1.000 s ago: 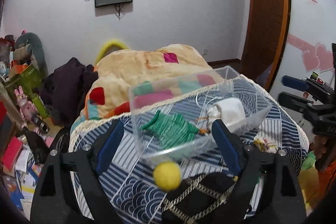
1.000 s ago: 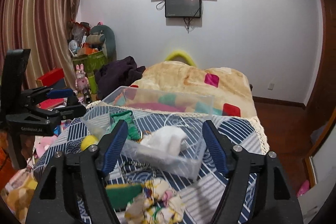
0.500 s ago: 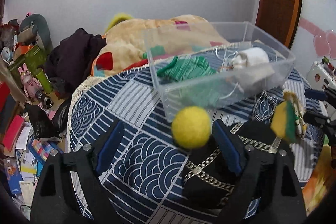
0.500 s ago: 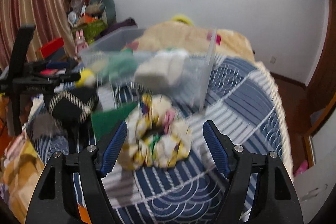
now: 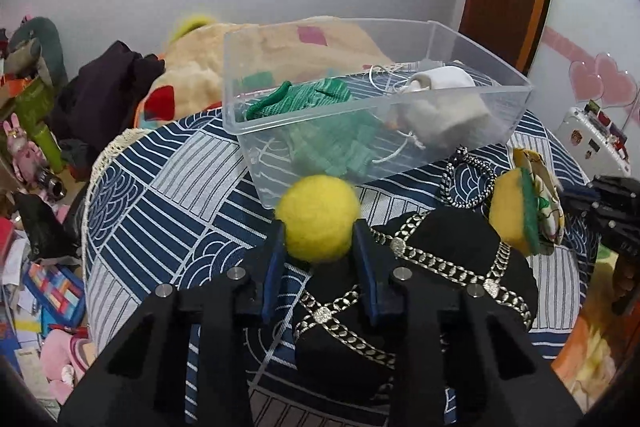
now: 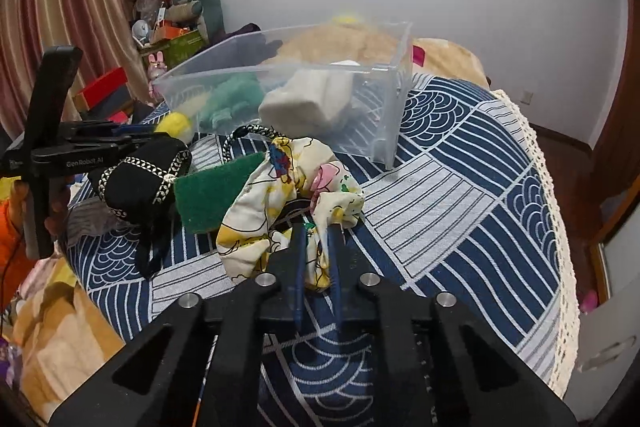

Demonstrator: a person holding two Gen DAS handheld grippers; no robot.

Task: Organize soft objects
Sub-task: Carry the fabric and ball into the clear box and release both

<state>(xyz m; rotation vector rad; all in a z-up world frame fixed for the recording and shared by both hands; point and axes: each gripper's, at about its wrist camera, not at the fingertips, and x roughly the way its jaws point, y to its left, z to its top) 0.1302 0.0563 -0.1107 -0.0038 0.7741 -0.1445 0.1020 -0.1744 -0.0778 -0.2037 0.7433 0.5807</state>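
Observation:
My left gripper (image 5: 319, 241) is shut on a yellow felt ball (image 5: 318, 215), just in front of the clear plastic bin (image 5: 472, 45). The bin holds a green knitted cloth (image 5: 316, 95) and a white pouch (image 5: 440, 83). My right gripper (image 6: 318, 231) is shut on a patterned cream cloth scrunchie (image 6: 288, 195) lying on the table. In the right wrist view the bin (image 6: 394, 123), the ball (image 6: 174, 126) and the left gripper (image 6: 120, 139) show at the left.
A black chain-trimmed bag (image 5: 424, 287) and a yellow-green sponge (image 5: 516, 215) lie on the blue patterned tablecloth (image 5: 168, 187) in front of the bin. In the right wrist view the bag (image 6: 140, 183) and sponge (image 6: 212, 195) lie beside the scrunchie. Floor clutter at left.
Both grippers have come down toward the table and closed. The left one has taken hold of the yellow ball, the right one of the patterned scrunchie.

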